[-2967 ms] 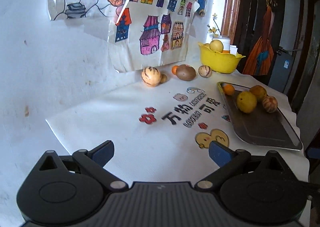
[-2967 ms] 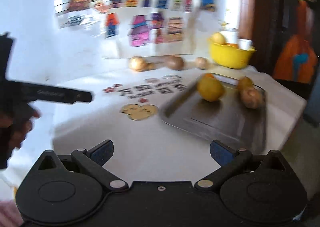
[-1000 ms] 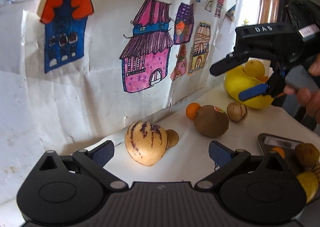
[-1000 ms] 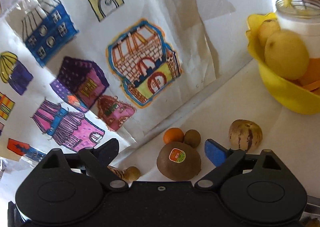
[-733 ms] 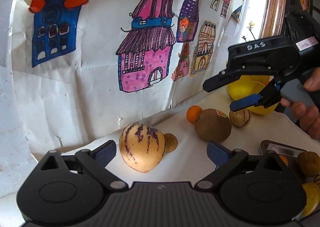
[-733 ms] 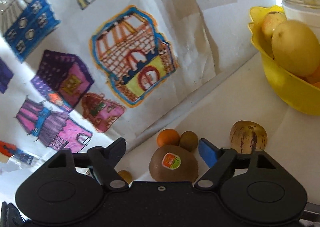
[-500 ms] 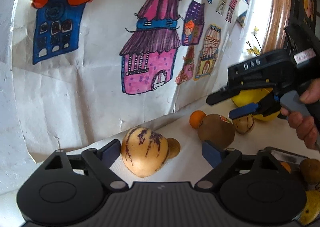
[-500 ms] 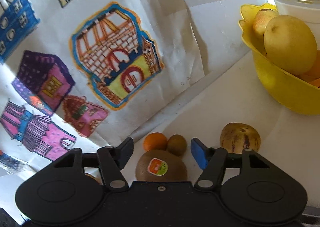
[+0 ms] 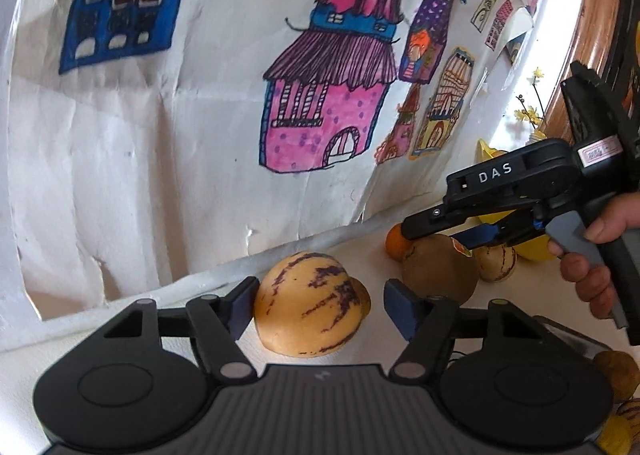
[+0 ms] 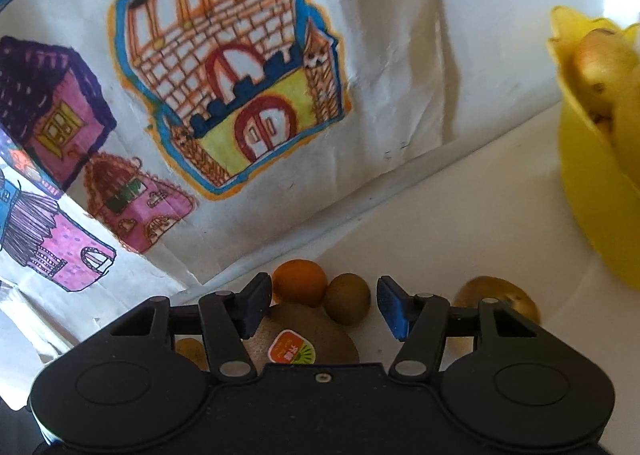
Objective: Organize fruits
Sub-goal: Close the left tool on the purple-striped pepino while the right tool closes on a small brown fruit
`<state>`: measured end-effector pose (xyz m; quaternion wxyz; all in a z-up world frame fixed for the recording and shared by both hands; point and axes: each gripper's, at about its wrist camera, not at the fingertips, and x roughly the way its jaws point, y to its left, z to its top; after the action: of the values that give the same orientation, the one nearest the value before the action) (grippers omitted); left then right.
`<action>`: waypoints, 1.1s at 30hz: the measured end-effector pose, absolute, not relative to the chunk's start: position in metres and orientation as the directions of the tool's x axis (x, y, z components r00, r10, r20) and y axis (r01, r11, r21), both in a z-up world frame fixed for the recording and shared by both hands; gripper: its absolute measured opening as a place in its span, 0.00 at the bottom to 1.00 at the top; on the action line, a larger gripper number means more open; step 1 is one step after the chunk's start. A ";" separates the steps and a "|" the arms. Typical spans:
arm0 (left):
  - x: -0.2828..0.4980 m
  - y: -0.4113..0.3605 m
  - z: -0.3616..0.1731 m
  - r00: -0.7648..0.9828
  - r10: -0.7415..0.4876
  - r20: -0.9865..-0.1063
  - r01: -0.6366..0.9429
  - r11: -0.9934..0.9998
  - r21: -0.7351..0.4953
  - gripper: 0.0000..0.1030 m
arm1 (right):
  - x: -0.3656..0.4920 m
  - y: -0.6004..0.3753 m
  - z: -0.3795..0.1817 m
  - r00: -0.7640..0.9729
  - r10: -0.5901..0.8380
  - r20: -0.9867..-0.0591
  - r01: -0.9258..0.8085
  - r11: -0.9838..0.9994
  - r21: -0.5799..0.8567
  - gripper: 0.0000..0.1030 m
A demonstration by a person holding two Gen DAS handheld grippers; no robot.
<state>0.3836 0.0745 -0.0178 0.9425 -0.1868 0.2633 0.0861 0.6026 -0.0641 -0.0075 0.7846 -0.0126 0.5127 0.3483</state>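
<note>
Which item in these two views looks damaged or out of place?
The paper poster of drawn houses behind the fruit stands out: it is creased, and its bottom edge is torn ragged, with a notch at lower left. The striped yellow fruit and brown stickered fruit look intact.

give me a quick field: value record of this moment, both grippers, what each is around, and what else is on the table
left gripper: open, jaws either side of the striped yellow melon; left pad at its skin, right pad apart
right gripper: open, above the big brown kiwi, not closed on it
kiwi mark: orange and green sticker on top
behind kiwi: small orange and small brown fruit, side by side
far right: yellow bowl with fruit in it
backdrop: paper with drawn houses
</note>
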 end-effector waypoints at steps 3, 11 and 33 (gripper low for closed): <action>0.385 0.075 -0.018 0.849 0.055 -0.526 -0.255 0.914 -0.316 0.69 | 0.607 -0.061 -0.015 0.196 0.560 -0.805 -0.576 0.730 0.368 0.60; 0.383 0.079 -0.020 0.853 0.048 -0.519 -0.256 0.905 -0.338 0.65 | 0.602 -0.054 -0.027 0.131 0.600 -0.790 -0.626 0.667 0.403 0.60; 0.370 0.089 -0.023 0.856 0.050 -0.515 -0.278 0.883 -0.377 0.55 | 0.606 -0.096 -0.037 0.125 0.677 -0.726 -0.498 0.675 0.544 0.47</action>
<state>0.3704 0.0887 -0.0228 0.9367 -0.2250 0.2537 0.0876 0.6057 -0.0964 -0.0367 0.7453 0.0839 0.5313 0.3940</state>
